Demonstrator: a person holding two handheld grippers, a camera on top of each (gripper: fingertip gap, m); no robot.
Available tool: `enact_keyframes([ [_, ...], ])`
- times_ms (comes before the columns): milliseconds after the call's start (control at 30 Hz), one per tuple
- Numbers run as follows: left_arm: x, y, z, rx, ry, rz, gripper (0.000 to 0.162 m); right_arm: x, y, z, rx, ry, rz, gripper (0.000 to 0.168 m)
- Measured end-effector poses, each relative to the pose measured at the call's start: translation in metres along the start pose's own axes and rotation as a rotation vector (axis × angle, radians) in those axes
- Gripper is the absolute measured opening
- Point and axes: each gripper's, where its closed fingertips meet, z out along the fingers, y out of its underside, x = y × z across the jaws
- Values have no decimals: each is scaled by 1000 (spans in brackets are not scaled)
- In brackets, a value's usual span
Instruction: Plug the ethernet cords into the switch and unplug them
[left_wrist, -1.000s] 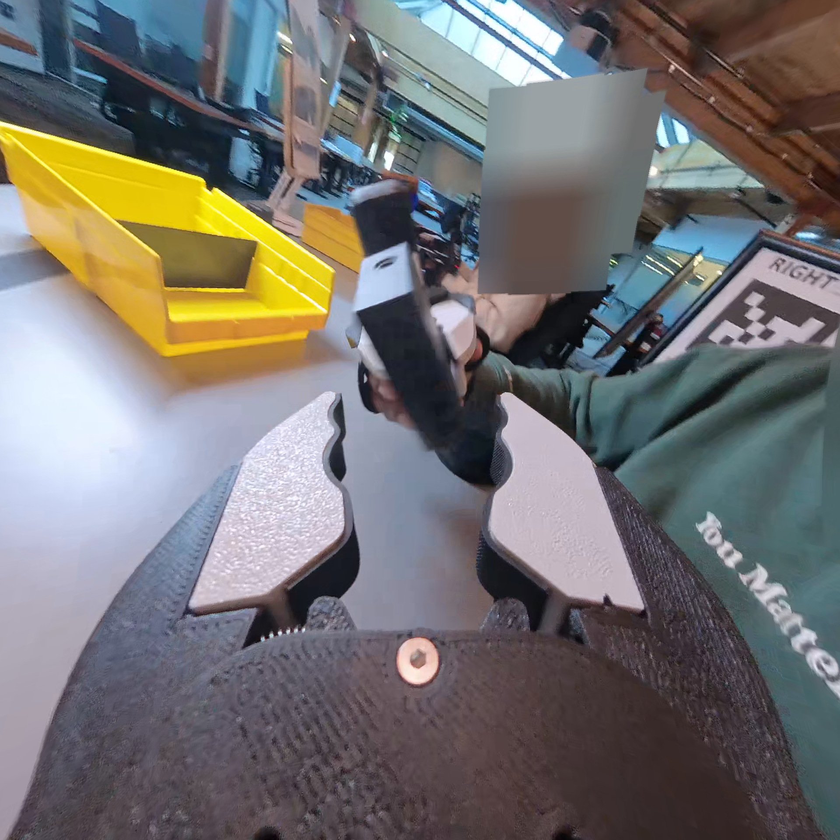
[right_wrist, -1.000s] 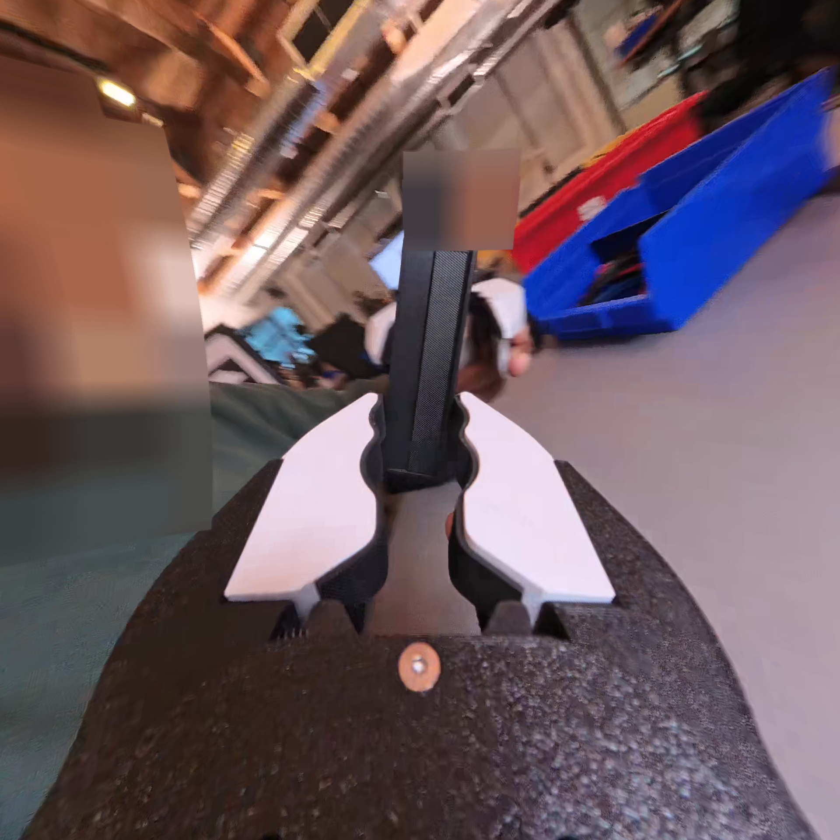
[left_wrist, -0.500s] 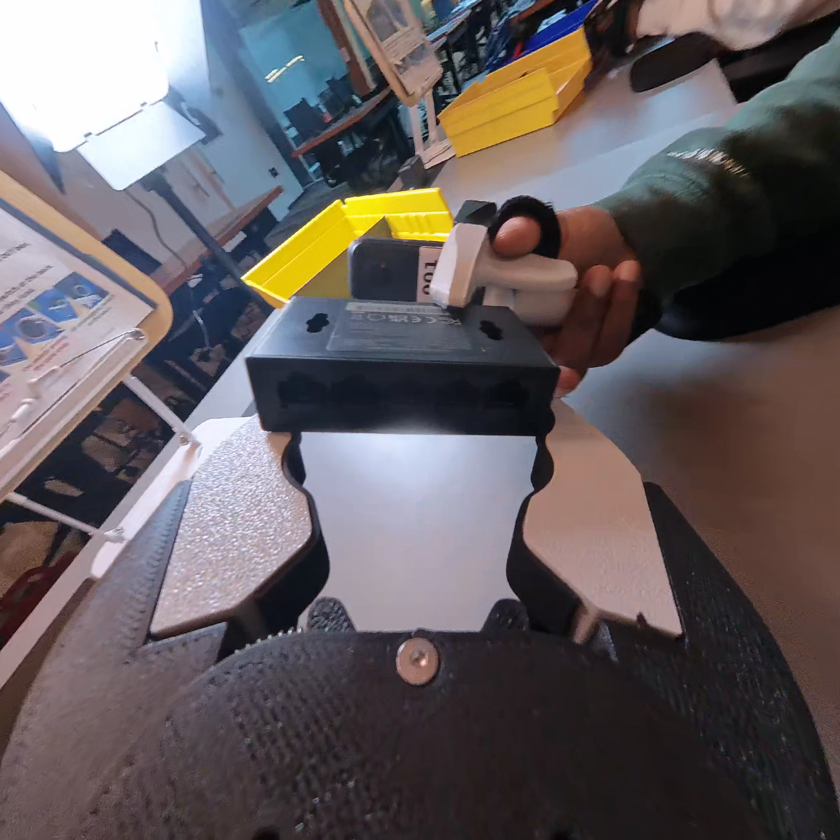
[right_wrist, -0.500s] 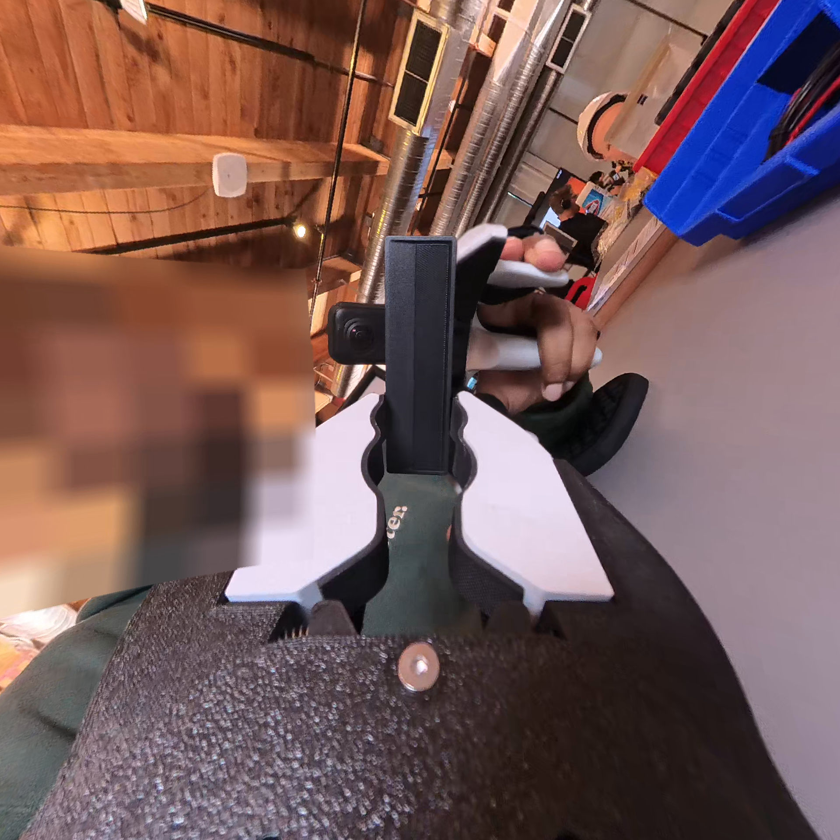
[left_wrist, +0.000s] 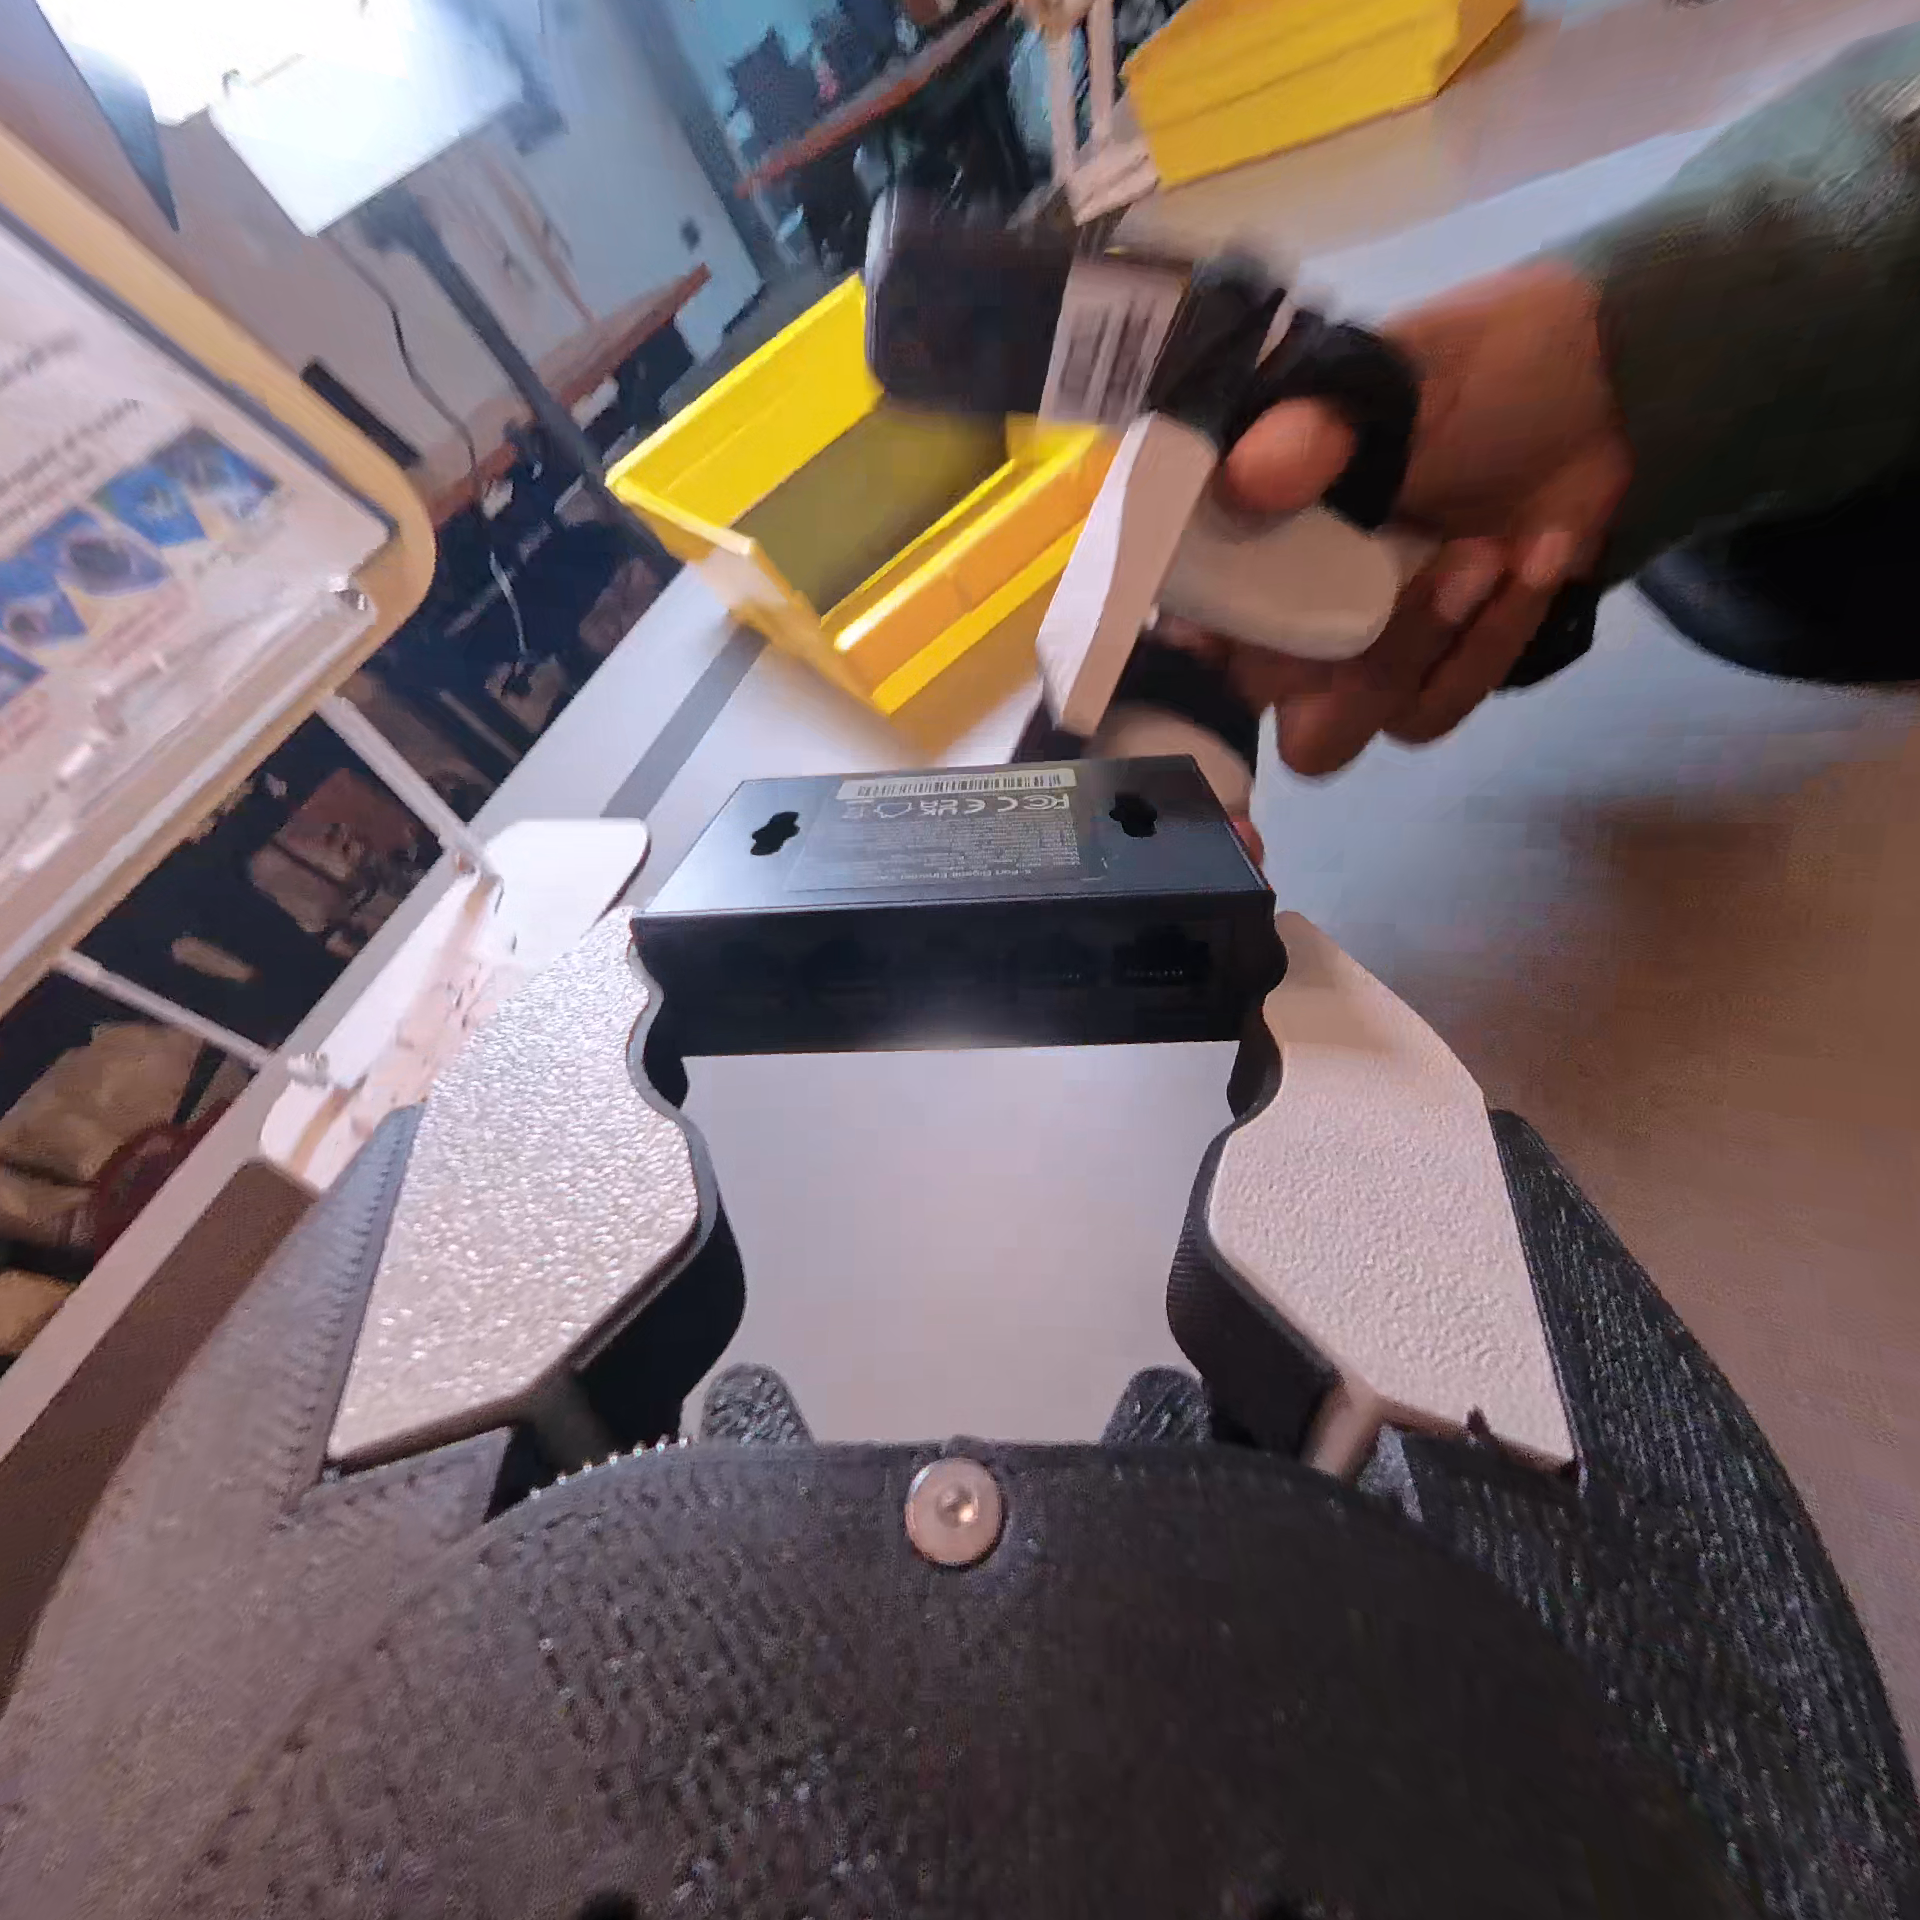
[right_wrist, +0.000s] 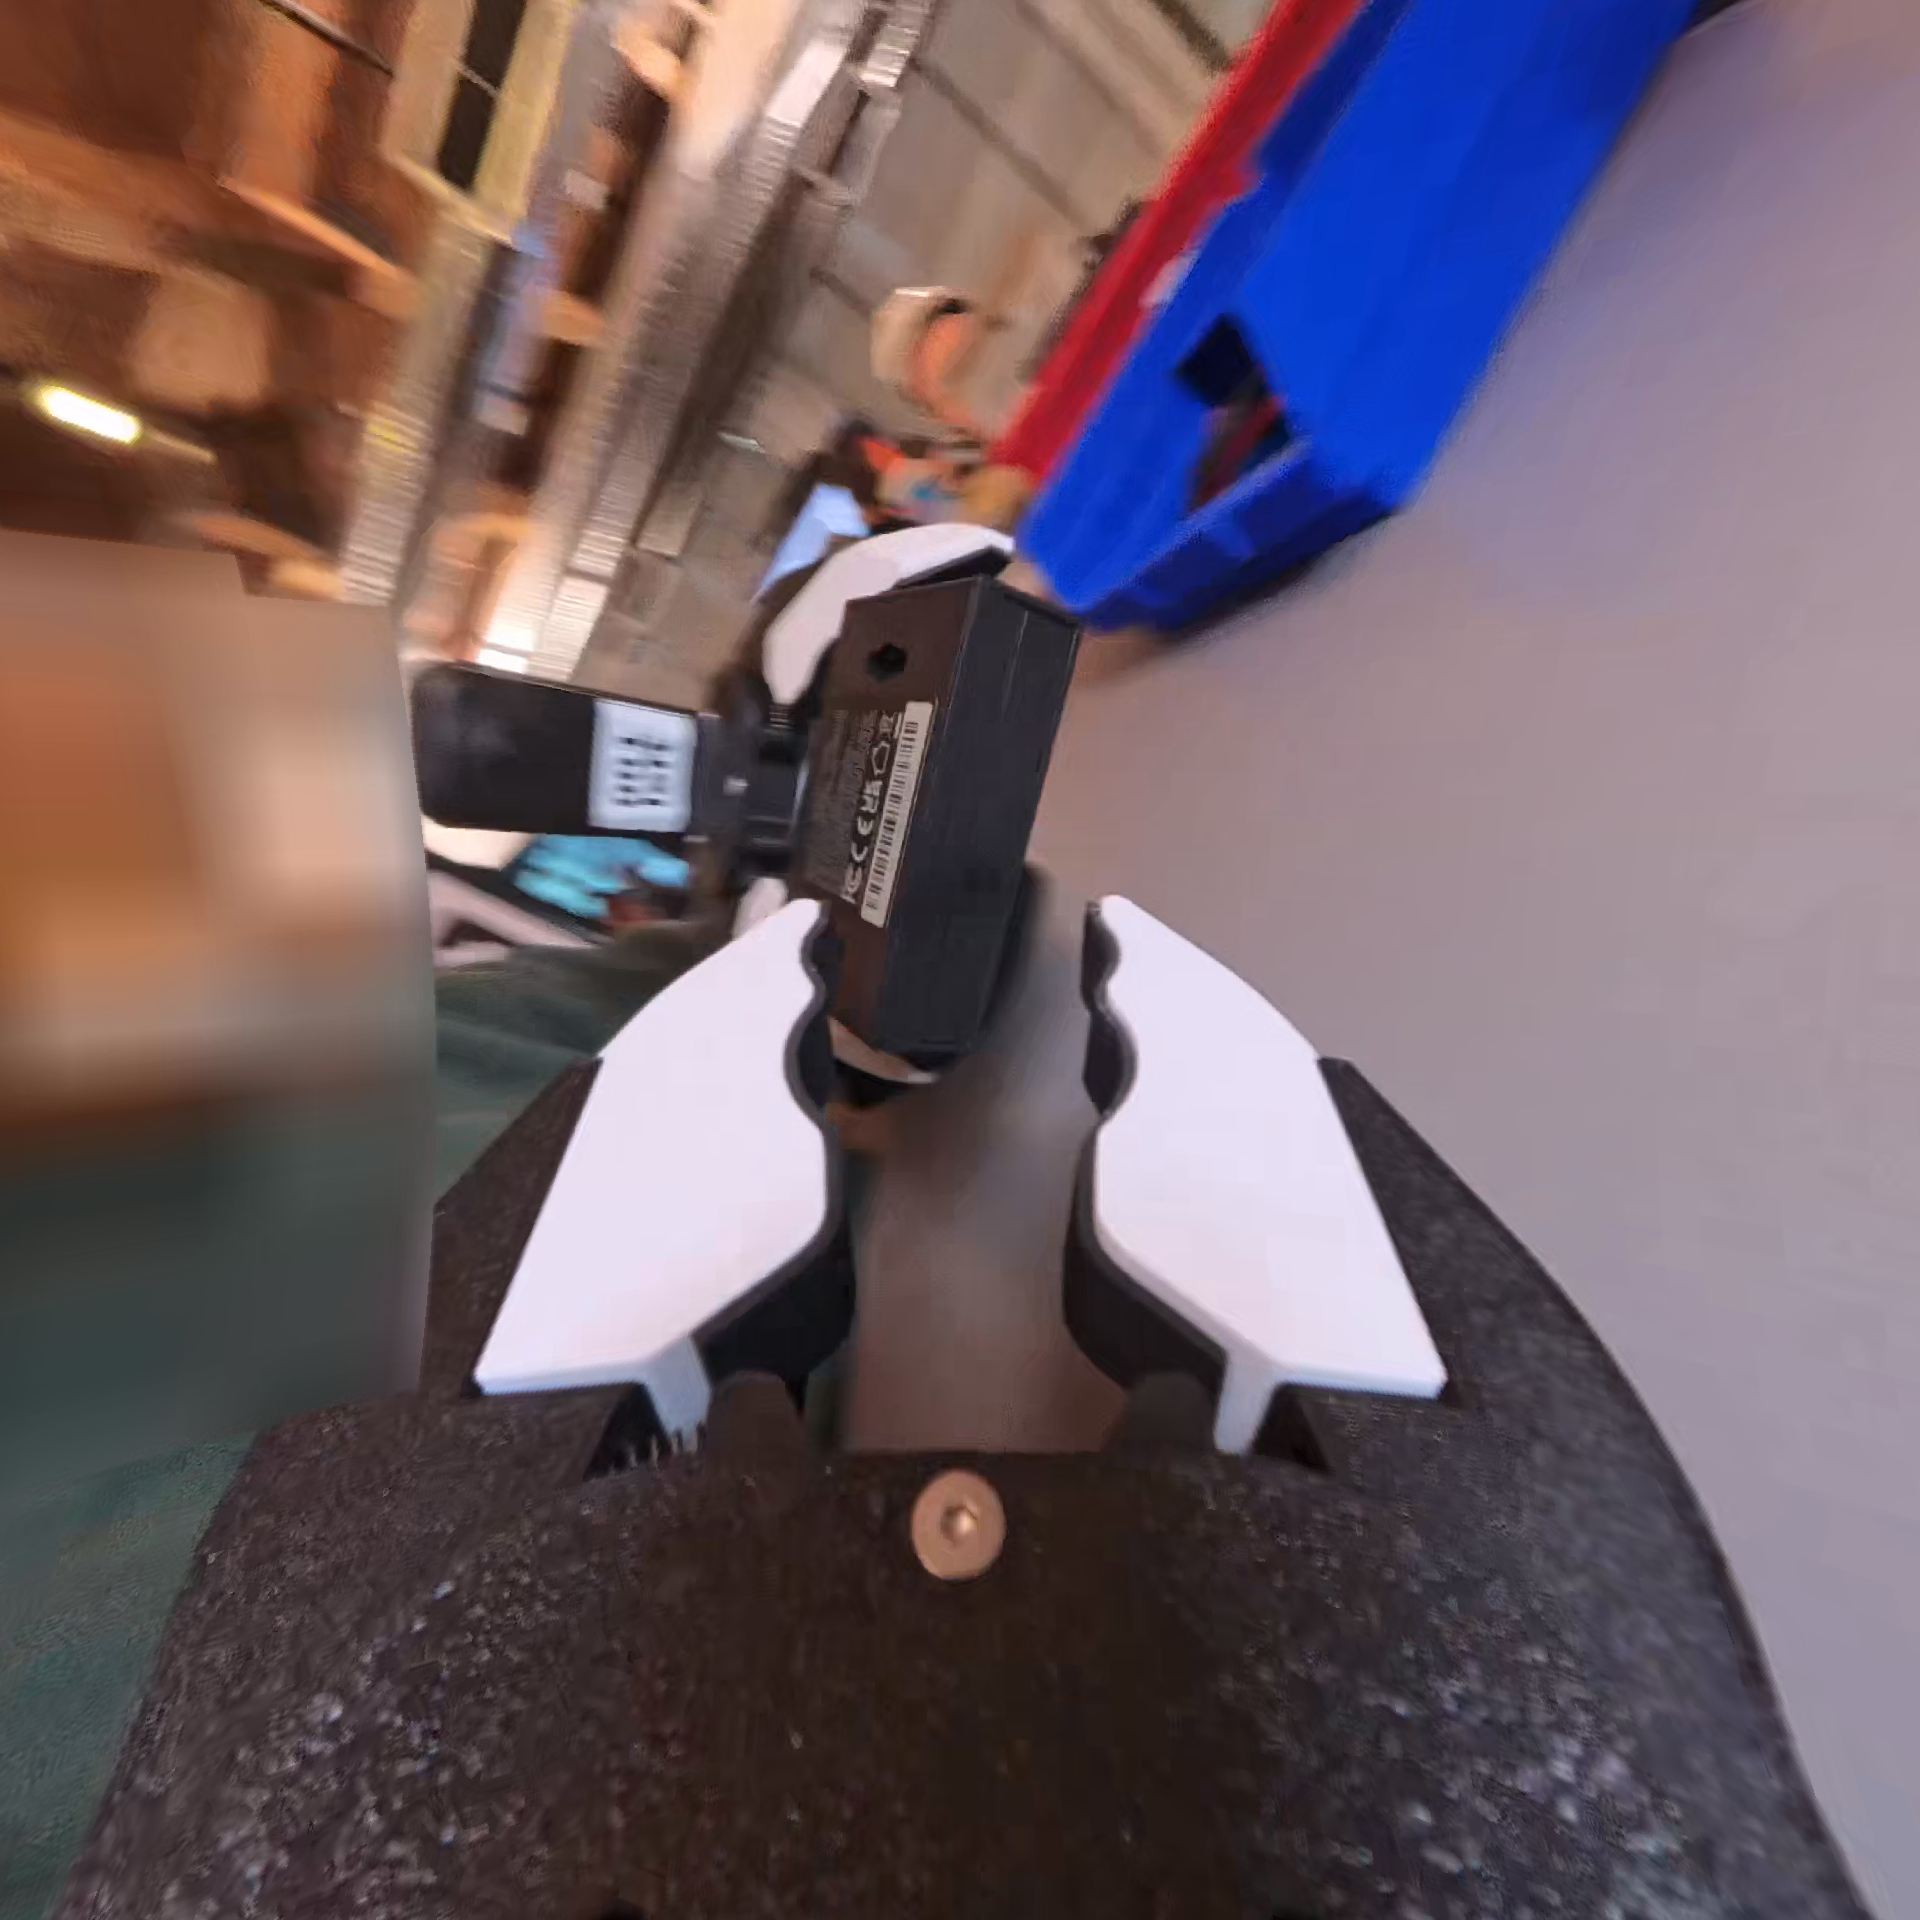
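The black switch (left_wrist: 951, 831) is clamped by its two short ends between my left gripper's (left_wrist: 951, 966) fingertips, above the grey table, label side up and its row of ports facing the camera. The ports are empty. My right gripper (right_wrist: 951, 925) is open. In its view the switch (right_wrist: 935, 810) stands on end just past the fingertips, close to the left one, held by the left gripper's white fingers (right_wrist: 894, 571). In the left wrist view a hand (left_wrist: 1455, 520) holds the right gripper's grip beyond the switch, blurred. I see no ethernet cord clearly.
A yellow bin (left_wrist: 883, 561) stands behind the switch and another yellow bin (left_wrist: 1299, 73) farther back. A sign stand (left_wrist: 156, 520) with a white base (left_wrist: 447, 966) is at the table's left edge. A blue bin (right_wrist: 1403, 364) and a red bin (right_wrist: 1143, 281) sit on the grey table (right_wrist: 1558, 935).
My left gripper has shut on the ends of the switch. My right gripper, shut on the switch before, has opened, let it go and drawn back a little.
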Motion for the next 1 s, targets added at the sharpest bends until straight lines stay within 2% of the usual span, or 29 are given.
enact_keyframes([
  [33,-4,10,4,-46,-16,-1,105,11,-5,-6,-10,136,-107,52],
  [100,-8,26,12,-130,-44,11,105,21,-14,-14,-43,358,-306,65],
  [233,-3,33,30,-214,-79,69,105,25,-5,8,-198,523,-459,90],
  [300,0,30,36,-236,-120,94,105,37,1,16,-289,570,-473,80],
  [400,-3,24,36,-229,-196,179,104,46,-2,16,-333,609,-480,65],
  [567,7,40,35,-252,-51,34,101,58,7,8,-412,616,-342,65],
  [733,-6,72,20,-320,13,-116,96,102,5,-27,-584,838,-245,64],
  [867,-25,72,7,-286,2,-216,92,123,12,-38,-731,954,-259,65],
  [1000,-43,64,-7,-235,-44,-243,91,124,19,-36,-815,1025,-426,75],
])
